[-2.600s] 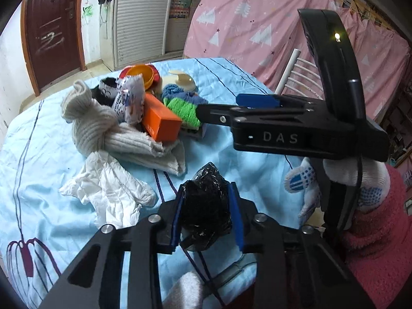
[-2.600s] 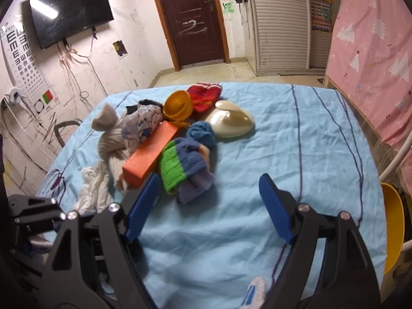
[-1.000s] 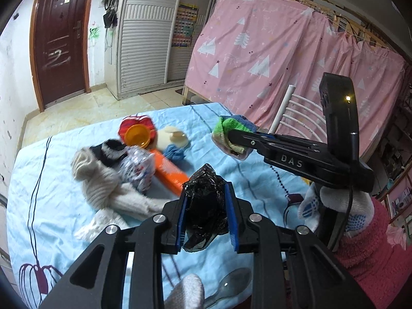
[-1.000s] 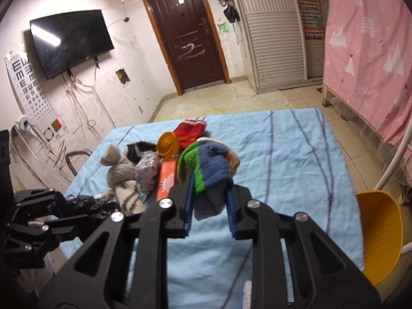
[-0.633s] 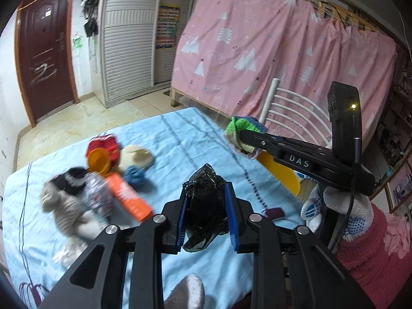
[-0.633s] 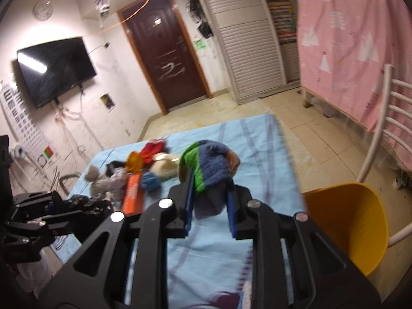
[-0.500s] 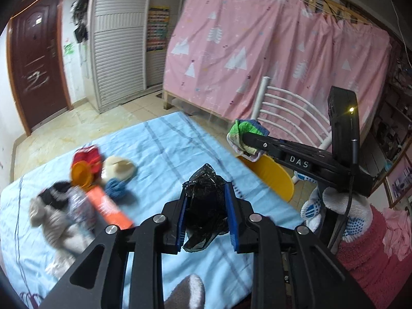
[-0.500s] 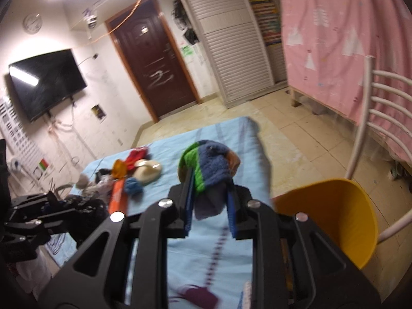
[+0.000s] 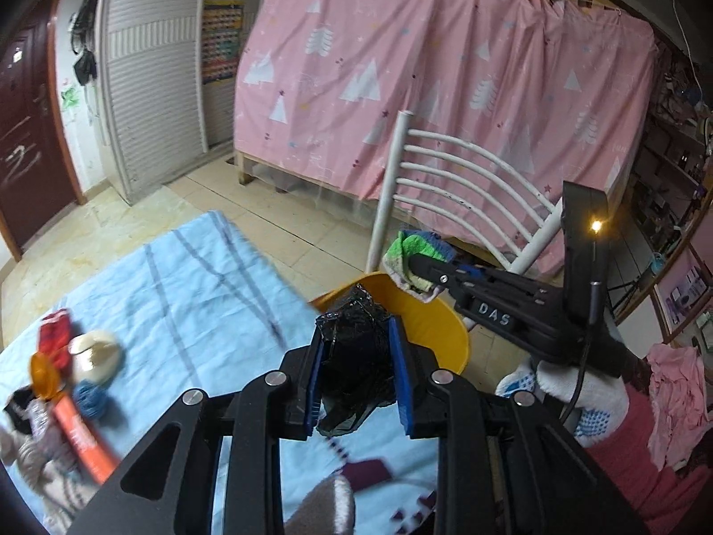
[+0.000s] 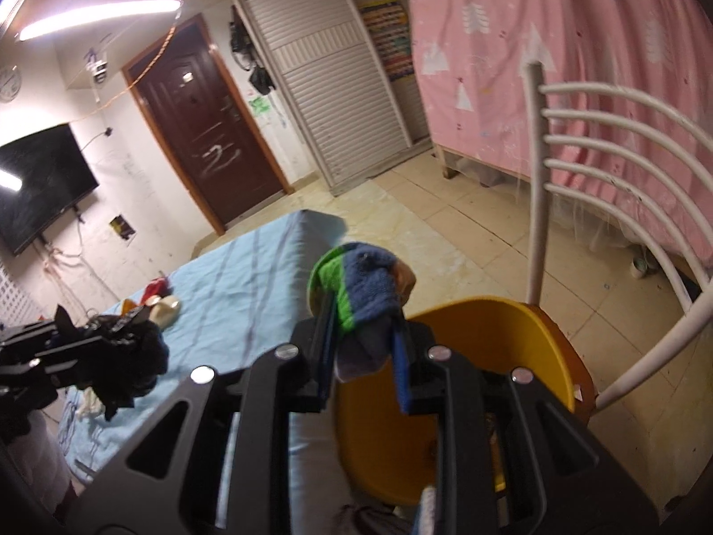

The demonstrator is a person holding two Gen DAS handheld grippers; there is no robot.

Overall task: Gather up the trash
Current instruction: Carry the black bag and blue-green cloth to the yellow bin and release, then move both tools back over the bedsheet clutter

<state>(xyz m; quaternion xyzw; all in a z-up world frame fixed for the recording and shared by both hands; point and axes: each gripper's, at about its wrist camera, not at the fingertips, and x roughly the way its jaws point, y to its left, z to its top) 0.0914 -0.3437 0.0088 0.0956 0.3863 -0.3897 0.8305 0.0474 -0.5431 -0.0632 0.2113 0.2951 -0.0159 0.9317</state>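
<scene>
My left gripper (image 9: pixel 357 372) is shut on a crumpled black plastic bag (image 9: pixel 356 356), held over the table's right edge. Just beyond it stands a yellow bin (image 9: pixel 441 330). My right gripper (image 10: pixel 362 347) is shut on a green and blue knitted cloth (image 10: pixel 361 287) and hangs over the yellow bin (image 10: pixel 499 339). In the left wrist view the right gripper (image 9: pixel 412 267) with the knitted cloth (image 9: pixel 412 252) reaches in from the right above the bin's far rim. The left gripper (image 10: pixel 129 343) with the black bag (image 10: pixel 129 365) shows at the left of the right wrist view.
On the table's light blue cloth (image 9: pixel 200 285) lie an orange box (image 9: pixel 82 439), a cream shell-shaped piece (image 9: pixel 96 354), an orange cup (image 9: pixel 42 374), a red cloth (image 9: pixel 55 339) and grey knitwear (image 9: pixel 22 450). A white chair (image 9: pixel 454 178) stands behind the bin, before a pink curtain.
Both grippers have swung right, away from the pile and off the table's edge toward the yellow bin, each keeping its load. The right gripper has also rolled.
</scene>
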